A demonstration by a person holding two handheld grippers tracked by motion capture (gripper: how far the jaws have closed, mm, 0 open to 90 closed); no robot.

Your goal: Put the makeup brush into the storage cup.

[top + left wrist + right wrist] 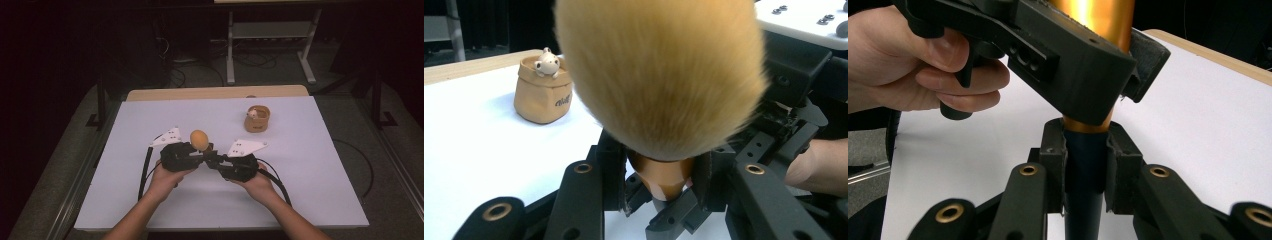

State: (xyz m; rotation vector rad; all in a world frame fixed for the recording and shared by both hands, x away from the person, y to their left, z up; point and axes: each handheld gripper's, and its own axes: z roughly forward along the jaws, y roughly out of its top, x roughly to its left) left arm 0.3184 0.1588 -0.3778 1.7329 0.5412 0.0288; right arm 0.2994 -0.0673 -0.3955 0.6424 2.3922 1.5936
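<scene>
A make-up brush stands upright between my two grippers over the white table (310, 190). Its fluffy tan head (199, 139) fills the left gripper view (659, 75). My left gripper (194, 156) (663, 182) is shut on the copper ferrule (664, 176) just under the bristles. Lower down, my right gripper (212, 159) (1084, 167) is shut on the black handle (1083, 175), right below the ferrule (1100, 20). In the right gripper view the left gripper's body (1063, 60) crosses above, with a hand (913, 65) around its trigger.
A small brown pot (257, 120) (543, 92) with a little toy animal peeking over its rim stands at the back right of the table. The table's wooden far edge (215, 92) lies behind it. Cables trail from both grippers toward the front.
</scene>
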